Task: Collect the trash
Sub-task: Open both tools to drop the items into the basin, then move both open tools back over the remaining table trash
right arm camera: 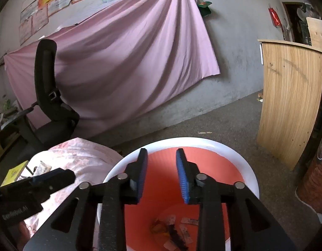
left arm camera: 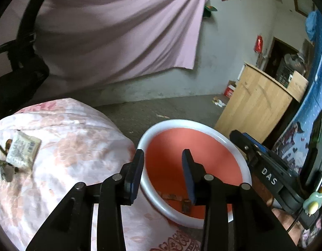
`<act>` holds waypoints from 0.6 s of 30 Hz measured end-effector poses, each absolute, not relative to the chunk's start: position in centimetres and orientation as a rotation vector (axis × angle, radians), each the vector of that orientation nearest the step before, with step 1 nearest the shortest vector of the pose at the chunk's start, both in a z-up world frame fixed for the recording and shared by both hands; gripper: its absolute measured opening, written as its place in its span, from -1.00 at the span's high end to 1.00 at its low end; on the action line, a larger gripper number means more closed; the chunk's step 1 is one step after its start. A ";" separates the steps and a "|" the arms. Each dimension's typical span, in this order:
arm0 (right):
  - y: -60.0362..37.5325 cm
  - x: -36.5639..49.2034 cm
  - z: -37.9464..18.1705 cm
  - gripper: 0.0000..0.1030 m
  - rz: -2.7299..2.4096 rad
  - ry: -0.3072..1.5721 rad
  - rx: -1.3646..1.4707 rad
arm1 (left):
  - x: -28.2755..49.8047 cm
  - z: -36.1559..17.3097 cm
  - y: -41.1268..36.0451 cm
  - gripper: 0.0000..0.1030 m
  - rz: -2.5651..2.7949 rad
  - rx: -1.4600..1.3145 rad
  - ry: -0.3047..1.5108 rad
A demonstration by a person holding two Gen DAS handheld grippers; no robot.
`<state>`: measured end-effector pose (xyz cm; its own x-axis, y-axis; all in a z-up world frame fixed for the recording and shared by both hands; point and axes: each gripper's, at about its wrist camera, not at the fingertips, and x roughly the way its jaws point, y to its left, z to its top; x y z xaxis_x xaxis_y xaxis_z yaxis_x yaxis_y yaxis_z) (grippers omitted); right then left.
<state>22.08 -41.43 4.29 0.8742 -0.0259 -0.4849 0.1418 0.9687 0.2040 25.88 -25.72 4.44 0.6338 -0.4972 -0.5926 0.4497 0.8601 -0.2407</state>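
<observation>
A bin with a white rim (left arm camera: 194, 123) (right arm camera: 202, 141) and a red inside stands on the floor beside a floral-covered surface (left arm camera: 73, 138). Several wrappers and scraps (right arm camera: 173, 228) lie at its bottom. My left gripper (left arm camera: 163, 153) hangs open over the bin's near left rim with nothing between its blue pads. My right gripper (right arm camera: 161, 151) is open above the bin's mouth, also empty. On the floral cover to the left lie a crumpled printed wrapper (left arm camera: 23, 150), dark scraps (left arm camera: 2, 169) and a yellow pack (right arm camera: 13, 172).
A black office chair (right arm camera: 48, 96) stands at the back left before a pink sheet (right arm camera: 119, 52) hung on the wall. A wooden cabinet (right arm camera: 290, 104) stands to the right of the bin. Small litter (left arm camera: 218, 102) lies on the concrete floor near it.
</observation>
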 end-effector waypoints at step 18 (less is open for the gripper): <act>-36.6 20.3 8.1 -0.48 -0.027 0.346 0.188 | 22.8 8.3 -16.0 -0.81 -0.300 -0.166 0.520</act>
